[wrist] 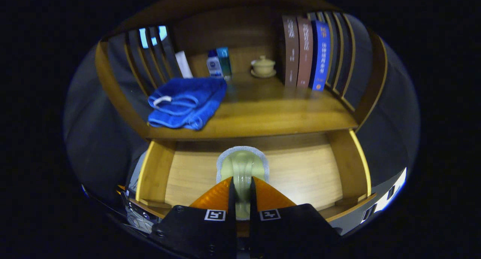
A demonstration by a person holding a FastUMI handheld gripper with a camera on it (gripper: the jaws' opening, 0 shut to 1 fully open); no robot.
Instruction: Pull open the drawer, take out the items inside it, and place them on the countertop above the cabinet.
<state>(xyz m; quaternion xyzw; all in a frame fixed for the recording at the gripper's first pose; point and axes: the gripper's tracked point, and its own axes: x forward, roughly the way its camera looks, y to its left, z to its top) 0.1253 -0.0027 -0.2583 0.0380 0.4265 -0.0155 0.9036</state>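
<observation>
Gripper (242, 199) nearly closed, both fingers (218, 199) pinching a pale green item (242, 168) between them; narrow gap filled by the item. Item has a light grey-white rim, rounded top pokes out just ahead of the fingertips; what kind of object it is can't be made out. It sits over the open drawer (308, 172), wooden floor visible either side. Countertop (270, 108) above holds a folded blue towel (186, 103), two bottles (219, 62), a lidded cup (263, 66), three upright books (305, 52).
</observation>
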